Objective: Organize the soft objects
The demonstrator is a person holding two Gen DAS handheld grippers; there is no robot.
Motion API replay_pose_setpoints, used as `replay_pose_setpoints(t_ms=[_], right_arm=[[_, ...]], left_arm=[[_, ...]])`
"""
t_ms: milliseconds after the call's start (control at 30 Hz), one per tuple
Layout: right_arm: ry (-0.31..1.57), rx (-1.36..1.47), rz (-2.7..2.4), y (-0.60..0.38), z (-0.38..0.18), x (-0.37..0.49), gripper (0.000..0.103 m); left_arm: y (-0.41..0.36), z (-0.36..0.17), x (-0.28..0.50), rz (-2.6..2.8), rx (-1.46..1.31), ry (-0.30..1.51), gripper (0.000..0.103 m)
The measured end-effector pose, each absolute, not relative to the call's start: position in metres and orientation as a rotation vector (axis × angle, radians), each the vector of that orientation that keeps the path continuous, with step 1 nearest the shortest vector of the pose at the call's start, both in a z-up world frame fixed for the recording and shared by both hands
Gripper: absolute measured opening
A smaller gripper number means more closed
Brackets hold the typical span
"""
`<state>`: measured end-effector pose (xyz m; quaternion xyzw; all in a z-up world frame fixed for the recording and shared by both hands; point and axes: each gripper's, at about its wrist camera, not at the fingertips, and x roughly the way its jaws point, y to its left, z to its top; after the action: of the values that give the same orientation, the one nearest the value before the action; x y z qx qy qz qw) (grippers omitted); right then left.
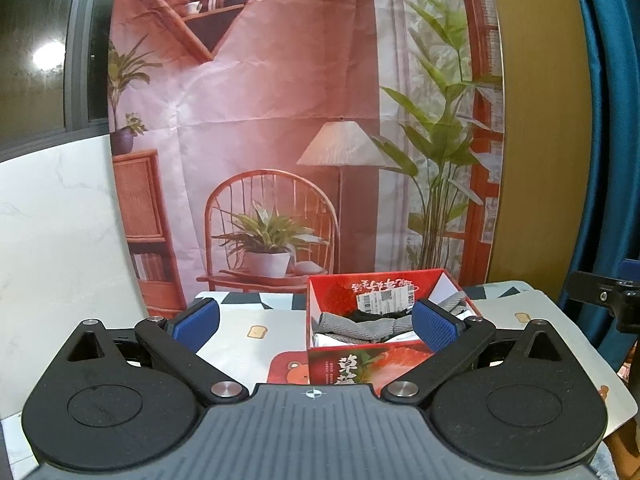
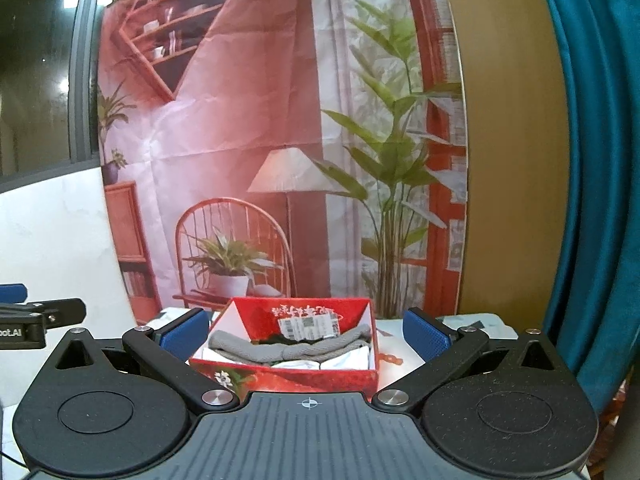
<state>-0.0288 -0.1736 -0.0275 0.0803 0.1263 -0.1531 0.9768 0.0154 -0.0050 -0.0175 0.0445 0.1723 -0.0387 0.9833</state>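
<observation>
A red strawberry-print box (image 1: 332,296) (image 2: 288,376) stands open on the table ahead of both grippers. Inside lie soft items: a grey knitted cloth (image 1: 360,326) (image 2: 288,350) on top, something black (image 1: 376,314) behind it and white fabric (image 1: 332,338) (image 2: 348,360) beneath. My left gripper (image 1: 316,326) is open, nothing between its blue pads (image 1: 198,322), held short of the box's left side. My right gripper (image 2: 306,338) is open too, empty, its blue pads (image 2: 424,338) spread wider than the box.
A patterned tablecloth (image 1: 256,320) covers the table; a red bear-print mat (image 1: 290,368) lies beside the box. A printed room backdrop (image 1: 280,120) hangs right behind the table. A blue curtain (image 2: 592,160) hangs to the right, a white panel (image 1: 60,220) stands left.
</observation>
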Motion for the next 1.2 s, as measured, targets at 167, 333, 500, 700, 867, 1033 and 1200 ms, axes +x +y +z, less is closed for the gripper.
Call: replay_pose_setpoints(t_ms=[167, 333, 500, 700, 867, 1033, 1200], right_arm=[[0.248, 0.172, -0.321, -0.1741, -0.0279, -0.0318, 0.103], [0.244, 0.174, -0.326, -0.1738, -0.0285, -0.0327, 0.103], [0.244, 0.173, -0.327, -0.1748, -0.0287, -0.0334, 0.103], [0.248, 0.169, -0.328, -0.1763, -0.0285, -0.0326, 0.103], [0.248, 0.168, -0.329, -0.1757, -0.0285, -0.0323, 0.103], [0.248, 0.167, -0.33, -0.1755, -0.0285, -0.0322, 0.103], [0.25, 0.166, -0.329, -0.1755, -0.0285, -0.0321, 0.103]], left_arm=[[-0.0011, -0.019, 0.0167, -0.072, 0.081, 0.351, 0.103], [-0.0021, -0.019, 0.0155, -0.072, 0.083, 0.353, 0.103], [-0.0034, -0.0204, 0.0151, -0.076, 0.093, 0.359, 0.103], [-0.001, -0.0218, 0.0136, -0.084, 0.097, 0.359, 0.103], [-0.0008, -0.0223, 0.0131, -0.088, 0.097, 0.36, 0.103], [0.0001, -0.0244, 0.0118, -0.097, 0.094, 0.363, 0.103], [0.0017, -0.0249, 0.0129, -0.107, 0.093, 0.368, 0.103]])
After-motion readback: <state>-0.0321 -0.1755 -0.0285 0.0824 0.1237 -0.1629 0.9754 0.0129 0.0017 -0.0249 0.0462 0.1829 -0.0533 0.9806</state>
